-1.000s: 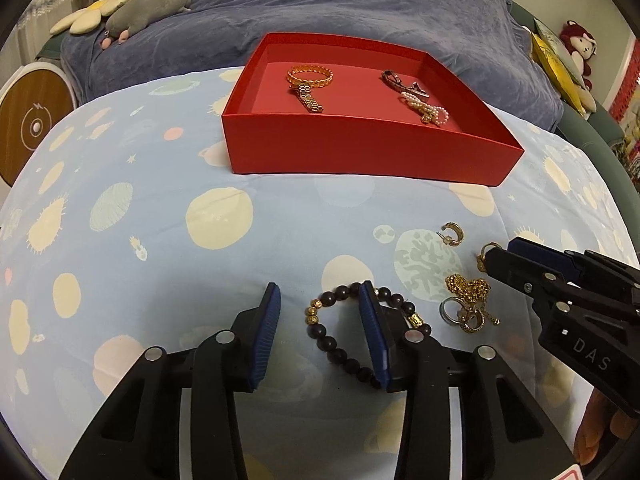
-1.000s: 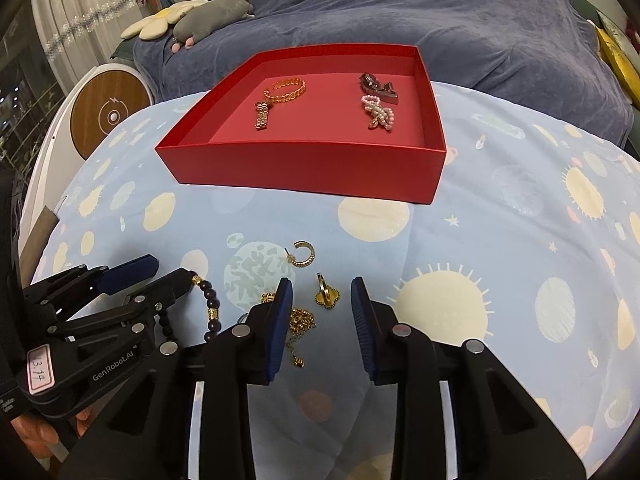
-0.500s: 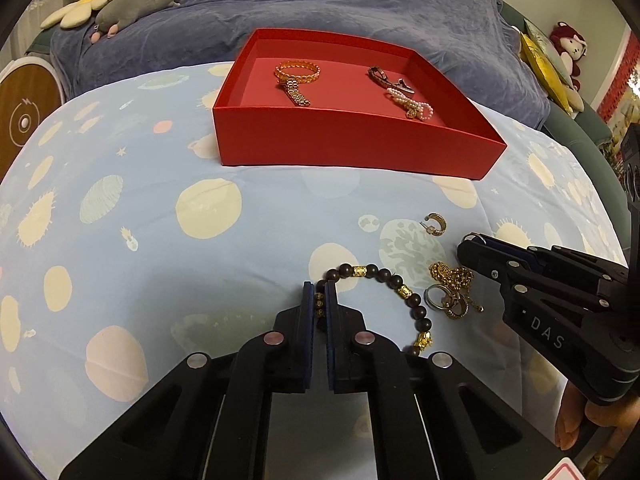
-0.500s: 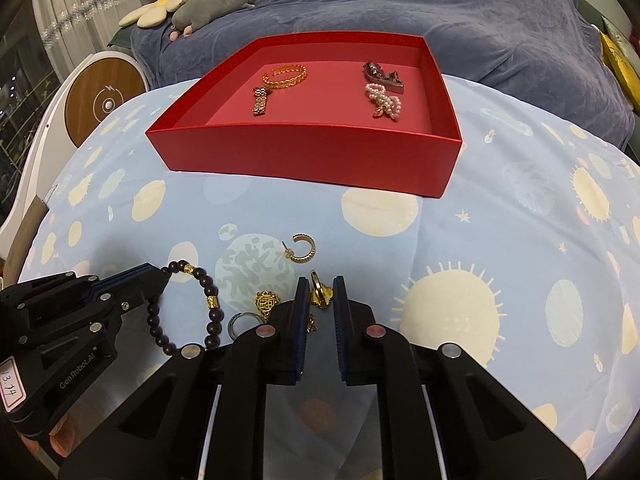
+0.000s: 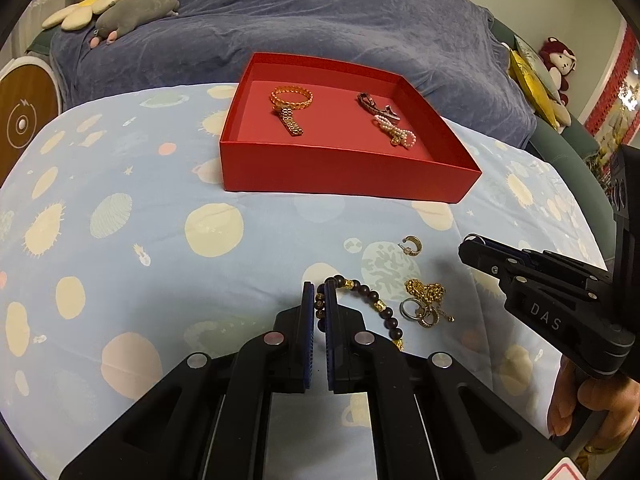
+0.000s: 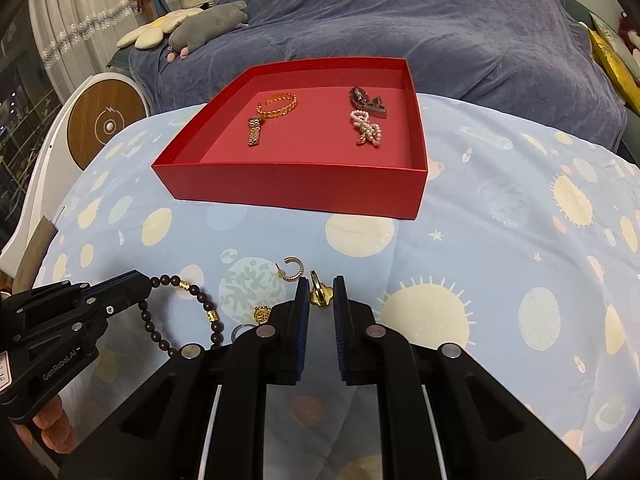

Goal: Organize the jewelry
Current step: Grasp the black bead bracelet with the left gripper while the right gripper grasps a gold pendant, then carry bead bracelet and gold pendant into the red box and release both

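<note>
Your left gripper (image 5: 319,298) has its fingers drawn narrow around the bead bracelet (image 5: 374,307): a few dark beads sit pinched between the blue pads near the tips, and the rest of the strand curves off to the right of the right finger, lying on the cloth (image 5: 120,240).

Your right gripper (image 6: 321,294) has its fingers closed on a gold pendant (image 6: 321,296), which stands on edge between the pads close to the tips. Just ahead and left of those tips lies the hoop earring (image 6: 293,269), apart from the fingers. A gold charm (image 6: 262,314) and a ring (image 6: 239,330) lie just left of the left finger, partly hidden by it.

From the left wrist view, the gold chain tangle (image 5: 426,302) rests between the two grippers, touching neither as far as you can see.

The red box (image 6: 296,188) sits well beyond both grippers. Inside it, a gold bangle (image 6: 280,104) with a watch-band piece (image 6: 255,132) lies on the left, and a dark clip (image 6: 368,102) with a pearl piece (image 6: 368,132) on the right.
</note>
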A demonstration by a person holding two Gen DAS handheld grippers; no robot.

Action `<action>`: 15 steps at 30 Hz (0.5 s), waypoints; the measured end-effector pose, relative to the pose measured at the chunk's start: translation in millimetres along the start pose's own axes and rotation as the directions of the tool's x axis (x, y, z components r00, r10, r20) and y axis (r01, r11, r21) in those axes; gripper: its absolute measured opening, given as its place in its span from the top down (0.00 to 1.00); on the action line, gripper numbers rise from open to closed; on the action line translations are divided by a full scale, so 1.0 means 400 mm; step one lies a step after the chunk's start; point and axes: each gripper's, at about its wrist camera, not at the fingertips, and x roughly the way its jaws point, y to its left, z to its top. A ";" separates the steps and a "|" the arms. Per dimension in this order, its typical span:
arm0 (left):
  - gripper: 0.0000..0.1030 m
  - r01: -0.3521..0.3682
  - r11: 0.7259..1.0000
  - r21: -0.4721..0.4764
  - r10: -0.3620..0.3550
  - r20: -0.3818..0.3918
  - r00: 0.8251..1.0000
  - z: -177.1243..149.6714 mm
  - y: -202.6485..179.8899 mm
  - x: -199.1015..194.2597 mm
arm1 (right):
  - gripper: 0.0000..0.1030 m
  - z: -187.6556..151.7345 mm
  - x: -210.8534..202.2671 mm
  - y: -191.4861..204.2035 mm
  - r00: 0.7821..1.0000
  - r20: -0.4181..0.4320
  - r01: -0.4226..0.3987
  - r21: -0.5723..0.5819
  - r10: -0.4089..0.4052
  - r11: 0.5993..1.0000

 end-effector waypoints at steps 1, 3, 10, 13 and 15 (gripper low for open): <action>0.97 0.003 1.000 -0.002 -0.003 0.002 1.000 0.002 0.001 -0.003 | 0.89 0.000 0.000 -0.001 1.000 0.001 0.000 0.001 0.000 1.000; 0.98 0.009 1.000 -0.005 -0.009 0.013 1.000 0.006 0.003 -0.013 | 0.89 0.000 -0.004 -0.002 1.000 0.004 0.000 0.001 0.000 1.000; 0.98 0.047 0.999 0.006 -0.047 0.079 0.996 0.035 -0.009 -0.082 | 0.89 0.018 -0.037 0.006 0.999 0.039 -0.018 -0.001 0.018 1.000; 0.98 0.057 0.998 0.011 -0.058 0.107 0.993 0.053 -0.015 -0.112 | 0.89 0.032 -0.057 0.003 0.998 0.060 -0.025 0.005 0.025 1.000; 0.98 0.059 0.998 0.016 -0.060 0.127 0.990 0.072 -0.017 -0.132 | 0.89 0.044 -0.073 -0.002 0.997 0.073 -0.035 0.014 0.034 0.999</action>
